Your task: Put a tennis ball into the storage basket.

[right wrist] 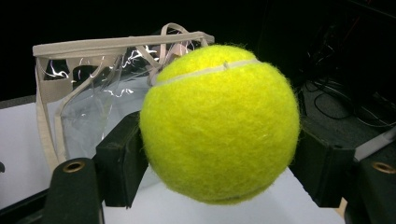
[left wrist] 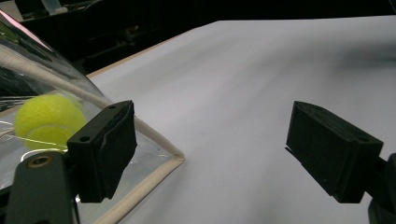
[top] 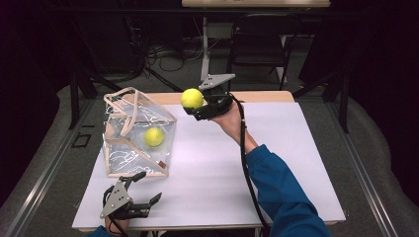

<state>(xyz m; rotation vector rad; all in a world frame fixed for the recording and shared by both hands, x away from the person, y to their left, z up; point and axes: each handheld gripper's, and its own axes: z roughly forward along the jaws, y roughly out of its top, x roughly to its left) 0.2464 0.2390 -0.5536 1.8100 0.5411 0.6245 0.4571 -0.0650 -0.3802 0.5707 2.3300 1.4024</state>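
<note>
My right gripper (top: 193,106) is shut on a yellow tennis ball (top: 191,98) and holds it in the air over the far middle of the white table, to the right of the clear bag's top. In the right gripper view the held ball (right wrist: 219,123) sits between both jaws, with the clear plastic bag (right wrist: 93,93) behind it. The bag (top: 136,133), trimmed in beige, stands at the table's left and holds a second tennis ball (top: 154,137). My left gripper (top: 146,190) rests open near the front left corner, just in front of the bag. That inner ball (left wrist: 46,122) shows through the plastic there.
A white table top (top: 222,163) spreads right of the bag. A dark chair (top: 259,42) and cables lie on the floor beyond the far edge. The person's blue sleeve (top: 284,192) crosses the front right.
</note>
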